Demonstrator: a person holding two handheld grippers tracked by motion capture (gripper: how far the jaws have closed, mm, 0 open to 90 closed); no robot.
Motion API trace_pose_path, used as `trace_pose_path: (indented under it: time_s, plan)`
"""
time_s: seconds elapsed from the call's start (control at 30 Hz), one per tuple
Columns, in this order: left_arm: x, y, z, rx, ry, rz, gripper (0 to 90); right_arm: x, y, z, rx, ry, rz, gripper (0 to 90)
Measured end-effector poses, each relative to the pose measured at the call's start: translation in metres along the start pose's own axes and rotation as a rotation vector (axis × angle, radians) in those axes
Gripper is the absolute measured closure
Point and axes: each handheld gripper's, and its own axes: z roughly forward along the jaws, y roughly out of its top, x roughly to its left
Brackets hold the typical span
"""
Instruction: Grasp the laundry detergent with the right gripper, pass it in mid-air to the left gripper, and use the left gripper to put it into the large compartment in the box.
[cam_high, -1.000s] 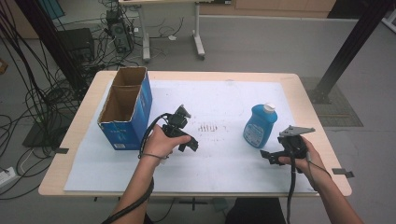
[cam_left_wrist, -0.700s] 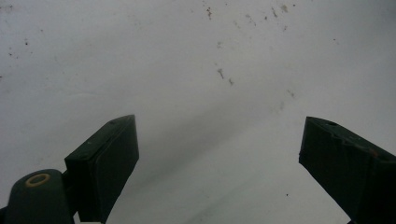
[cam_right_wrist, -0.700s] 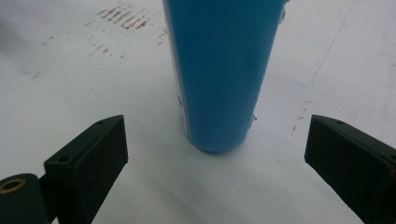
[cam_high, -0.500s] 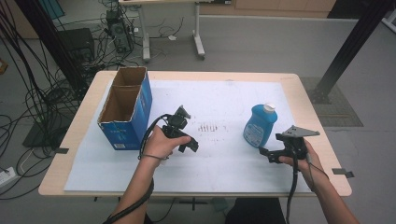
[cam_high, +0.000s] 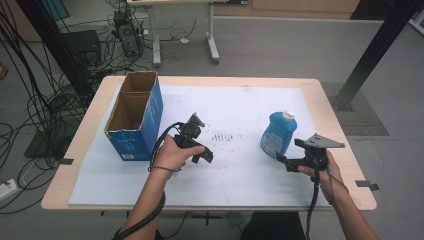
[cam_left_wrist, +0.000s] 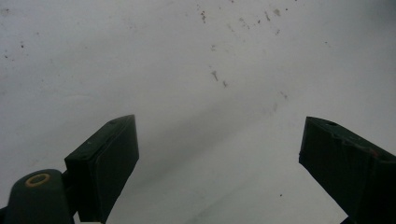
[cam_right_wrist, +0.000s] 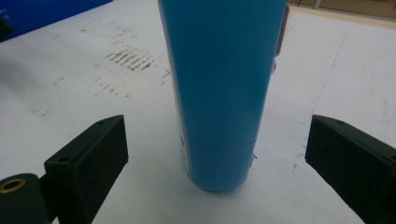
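Note:
A blue bottle with a white cap stands upright on the white sheet at the right. My right gripper sits just in front of it, open, its jaws pointing at the bottle's base. In the right gripper view the bottle rises between and just beyond the two spread jaws, apart from both; the right gripper holds nothing. My left gripper hovers low over the sheet's middle, open. The left gripper view has the left gripper over bare stained sheet, nothing between the jaws.
An open blue cardboard box stands at the left of the table. A patch of dark marks stains the white sheet at its middle. Beyond the table are desk legs, cables and a black post.
The right gripper has drifted a little lower and toward the bottle's base. The left hand and gripper have stayed put.

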Motion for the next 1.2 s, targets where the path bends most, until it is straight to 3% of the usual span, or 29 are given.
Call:
trace_pose_path:
  time_s: [0.23,0.57,1.2]
  plan:
    - [0.001,-0.001,-0.003,-0.008,0.0,-0.006,12.3,0.0,0.001,0.001,-0.043,0.002,-0.002,5.8]
    - [0.002,-0.001,-0.005,-0.011,0.001,-0.009,12.3,0.001,0.002,0.004,-0.059,0.005,-0.004,5.8]
    - [0.002,-0.002,-0.006,-0.014,-0.01,-0.007,12.2,0.003,0.011,0.025,-0.093,0.004,-0.015,5.8]
